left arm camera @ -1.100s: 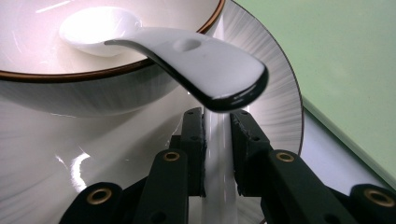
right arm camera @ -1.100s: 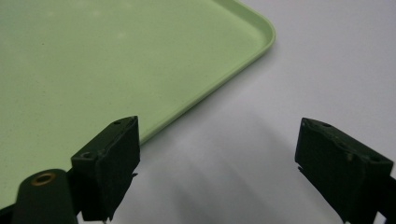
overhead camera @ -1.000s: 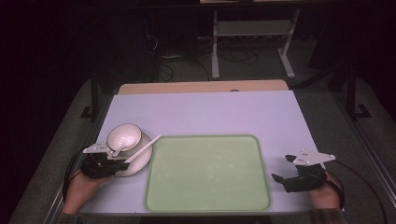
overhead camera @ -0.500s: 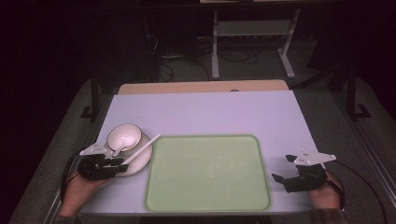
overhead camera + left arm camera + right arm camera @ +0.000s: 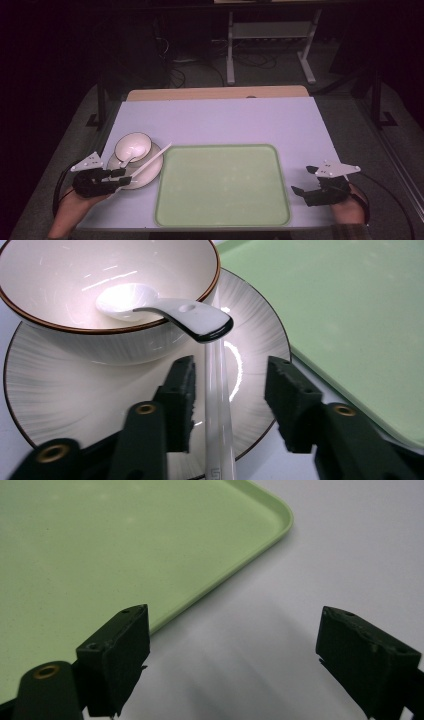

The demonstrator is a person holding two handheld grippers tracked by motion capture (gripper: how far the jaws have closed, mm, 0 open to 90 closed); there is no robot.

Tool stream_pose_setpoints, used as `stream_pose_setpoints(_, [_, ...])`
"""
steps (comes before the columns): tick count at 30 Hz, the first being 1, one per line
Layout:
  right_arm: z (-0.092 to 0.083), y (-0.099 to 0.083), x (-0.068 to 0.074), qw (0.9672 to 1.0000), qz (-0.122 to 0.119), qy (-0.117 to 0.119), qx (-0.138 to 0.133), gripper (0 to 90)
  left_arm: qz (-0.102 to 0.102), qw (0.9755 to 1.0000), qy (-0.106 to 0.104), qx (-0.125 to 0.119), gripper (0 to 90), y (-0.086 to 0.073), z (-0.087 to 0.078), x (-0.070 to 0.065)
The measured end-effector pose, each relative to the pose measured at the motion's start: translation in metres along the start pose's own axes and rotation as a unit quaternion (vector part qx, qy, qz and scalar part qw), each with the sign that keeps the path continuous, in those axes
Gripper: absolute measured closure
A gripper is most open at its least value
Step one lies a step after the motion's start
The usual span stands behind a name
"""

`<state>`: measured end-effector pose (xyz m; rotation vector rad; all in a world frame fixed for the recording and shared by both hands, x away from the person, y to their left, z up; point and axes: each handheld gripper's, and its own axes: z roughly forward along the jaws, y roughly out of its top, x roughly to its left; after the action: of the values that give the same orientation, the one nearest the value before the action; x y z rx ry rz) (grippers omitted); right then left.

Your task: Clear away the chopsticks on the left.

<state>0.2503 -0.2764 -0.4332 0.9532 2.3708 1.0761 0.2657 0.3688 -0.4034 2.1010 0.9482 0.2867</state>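
Currently my left tool (image 5: 227,390) stands apart, jaws just opened, straddling the chopstick (image 5: 217,410) that lies across the plate (image 5: 60,400) beside the bowl (image 5: 75,285); thin, stiff, glossy, likely slippery; grip mid-shaft, squarely; right tool (image 5: 232,645) apart, over bare tabletop (image 5: 320,545) near the tray (image 5: 100,545).

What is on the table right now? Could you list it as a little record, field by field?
surface: pale table top
tray: green tray, lying flat in the middle, nothing on it
plate: white plate, left of the tray
bowl: white bowl with a brown rim, standing on the plate
spoon: white spoon, scoop in the bowl, handle over the rim
stick: white chopstick lying across the plate
left gripper: jaws apart on either side of the chopstick, having just been opening
right gripper: open, over bare table by the tray's corner
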Motion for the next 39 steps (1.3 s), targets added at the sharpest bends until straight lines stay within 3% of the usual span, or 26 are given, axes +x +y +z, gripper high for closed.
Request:
stream_pose_setpoints(5, [0.0,0.0,0.0,1.0,-0.001,-0.001,0.0,13.1,0.01,0.9999,-0.002,0.005,70.1,0.002,0.002,-0.004])
stream_pose_setpoints(9, [0.0,0.0,0.0,1.0,-0.001,0.0,0.0,13.1,0.014,0.9998,0.001,0.011,73.7,0.004,0.006,-0.007])
stream_pose_setpoints(17, [0.0,0.0,0.0,1.0,-0.002,0.0,0.0,13.1,0.021,0.9994,0.013,0.024,75.3,0.003,0.011,-0.008])
stream_pose_setpoints(39, [0.001,0.0,0.0,1.0,-0.002,0.0,0.001,13.1,0.016,0.9996,0.016,0.015,77.2,0.003,0.014,-0.006])
